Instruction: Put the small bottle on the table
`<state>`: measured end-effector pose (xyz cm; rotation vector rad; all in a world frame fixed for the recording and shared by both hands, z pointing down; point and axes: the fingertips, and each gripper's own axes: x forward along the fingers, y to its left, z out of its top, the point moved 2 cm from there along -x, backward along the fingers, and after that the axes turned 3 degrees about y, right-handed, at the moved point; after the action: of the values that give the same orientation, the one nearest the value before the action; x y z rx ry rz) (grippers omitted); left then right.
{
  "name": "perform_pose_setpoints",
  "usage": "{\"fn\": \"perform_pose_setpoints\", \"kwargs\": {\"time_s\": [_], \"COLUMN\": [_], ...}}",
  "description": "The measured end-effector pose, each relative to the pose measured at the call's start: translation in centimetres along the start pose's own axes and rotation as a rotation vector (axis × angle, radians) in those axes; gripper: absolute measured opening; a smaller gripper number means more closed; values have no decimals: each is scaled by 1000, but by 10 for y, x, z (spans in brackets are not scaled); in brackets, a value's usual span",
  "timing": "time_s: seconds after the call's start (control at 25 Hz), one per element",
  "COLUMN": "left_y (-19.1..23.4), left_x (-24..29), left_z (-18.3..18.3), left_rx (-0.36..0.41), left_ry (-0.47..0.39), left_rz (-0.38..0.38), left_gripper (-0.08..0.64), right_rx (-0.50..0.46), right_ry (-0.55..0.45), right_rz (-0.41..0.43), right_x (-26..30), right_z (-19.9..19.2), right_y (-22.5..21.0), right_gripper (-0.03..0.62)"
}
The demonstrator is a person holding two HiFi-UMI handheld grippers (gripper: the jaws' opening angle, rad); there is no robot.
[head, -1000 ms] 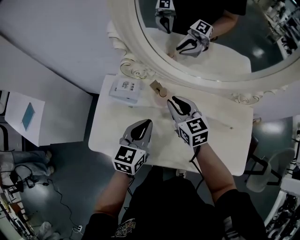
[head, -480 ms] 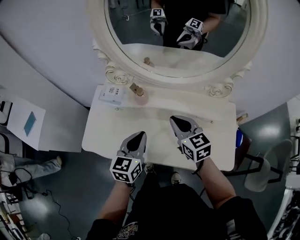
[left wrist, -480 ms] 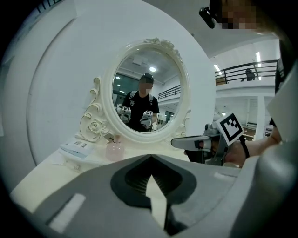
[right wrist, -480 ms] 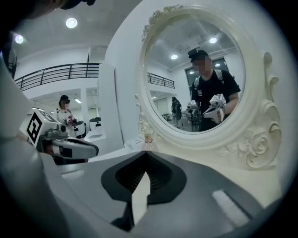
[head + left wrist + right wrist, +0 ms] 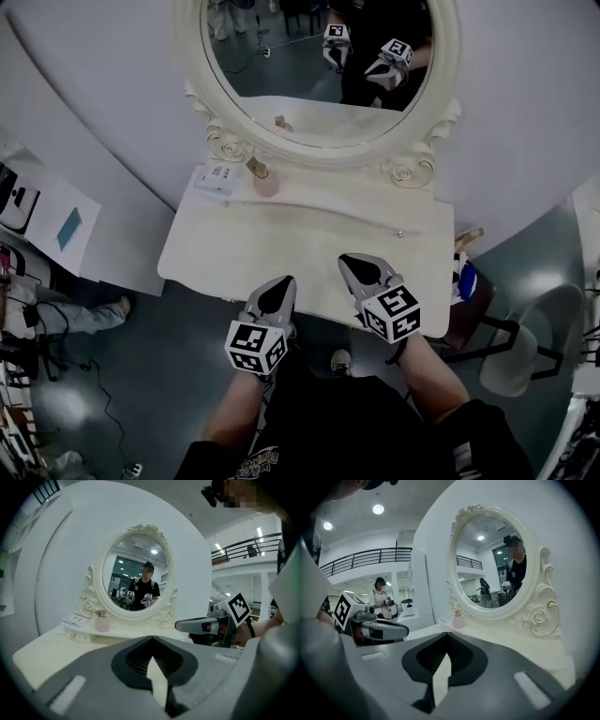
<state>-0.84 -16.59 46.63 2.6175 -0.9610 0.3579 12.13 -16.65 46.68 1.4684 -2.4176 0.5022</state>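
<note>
The small pink bottle (image 5: pixel 266 181) with a tan cap stands upright on the white dressing table (image 5: pixel 234 253), at the back left by the mirror's base. It also shows in the left gripper view (image 5: pixel 102 621) and the right gripper view (image 5: pixel 459 619). My left gripper (image 5: pixel 283 281) is at the table's front edge, shut and empty, its tips (image 5: pixel 151 638) meeting. My right gripper (image 5: pixel 351 262) hovers beside it over the front edge, also shut with nothing in it (image 5: pixel 447 634). Both point toward the mirror, far from the bottle.
An oval mirror (image 5: pixel 309 75) in an ornate white frame rises behind the table and reflects the person and both grippers. A white box (image 5: pixel 216 178) lies left of the bottle. A chair (image 5: pixel 525 347) stands at the right, and a white sheet (image 5: pixel 56 225) lies left.
Both grippers have drawn back from the bottle to the table's front edge. The right jaws, apart a second ago, have closed empty. The bottle stays standing by the mirror.
</note>
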Motion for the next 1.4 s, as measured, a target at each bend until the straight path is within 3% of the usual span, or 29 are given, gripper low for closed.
{"fn": "perform_pose_setpoints", "kwargs": {"time_s": [0.24, 0.52, 1.4], "left_y": [-27, -28, 26], "left_x": [-24, -44, -68], "left_z": [-24, -29, -17], "left_rx": [-29, -35, 23], "left_ry": [16, 12, 41], "left_rz": [62, 94, -54], "left_gripper": [0, 0, 0], "right_rx": [2, -7, 56], "right_ry": [9, 20, 9], "right_rz": [69, 108, -12], "right_x": [-18, -22, 10], "right_z": [-20, -27, -23], "right_y": [14, 38, 94], "right_gripper": [28, 28, 28]}}
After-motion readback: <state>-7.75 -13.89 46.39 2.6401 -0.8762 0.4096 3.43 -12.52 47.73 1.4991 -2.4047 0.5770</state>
